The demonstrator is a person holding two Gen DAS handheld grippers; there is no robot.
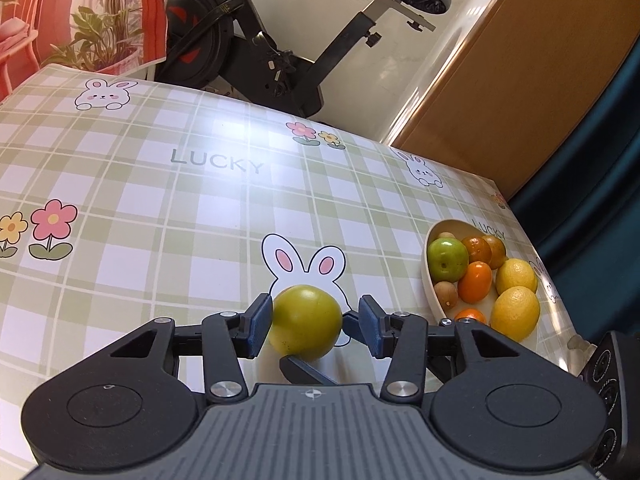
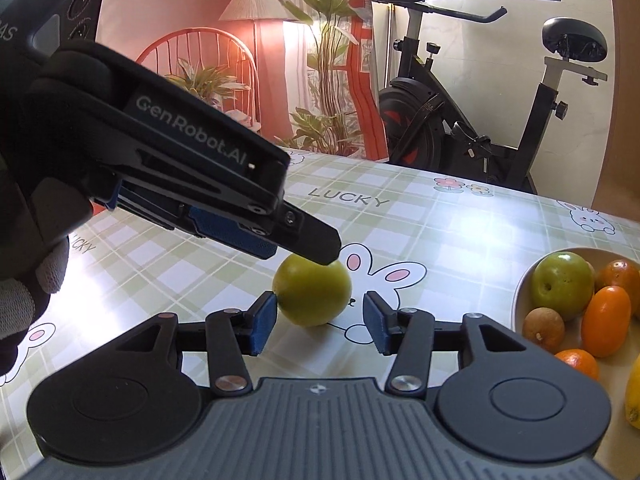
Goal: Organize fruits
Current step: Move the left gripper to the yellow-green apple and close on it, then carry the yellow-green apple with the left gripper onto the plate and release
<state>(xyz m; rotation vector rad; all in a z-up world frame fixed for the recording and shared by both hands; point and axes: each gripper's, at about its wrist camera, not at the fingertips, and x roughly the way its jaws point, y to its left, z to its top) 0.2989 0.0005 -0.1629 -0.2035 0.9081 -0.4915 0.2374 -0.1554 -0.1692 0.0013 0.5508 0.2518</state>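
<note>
Most of the fruit already sits in the cream bowl (image 1: 434, 300), while one green fruit (image 1: 306, 322) rests on the checked tablecloth (image 1: 160, 200) between the parted, non-gripping jaws of both the left gripper (image 1: 308, 326) and right gripper (image 2: 320, 322).

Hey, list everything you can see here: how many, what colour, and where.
loose fruit: one, yellow-green, on tablecloth, left of bowl
bowl: one, cream, table's right side
green apple: one, in bowl
oranges: four, orange, in bowl
lemons: two, yellow, in bowl
brown fruits: two, bowl's left edge
tablecloth: one, green-white check with bunnies
exercise bike: one, black, behind table
plants: several, green, beyond table
gloved hand: one, grey-black, holding left tongs
left tongs: black, blue pads, open around loose fruit
right tongs: same colours, open, just short of it
</note>
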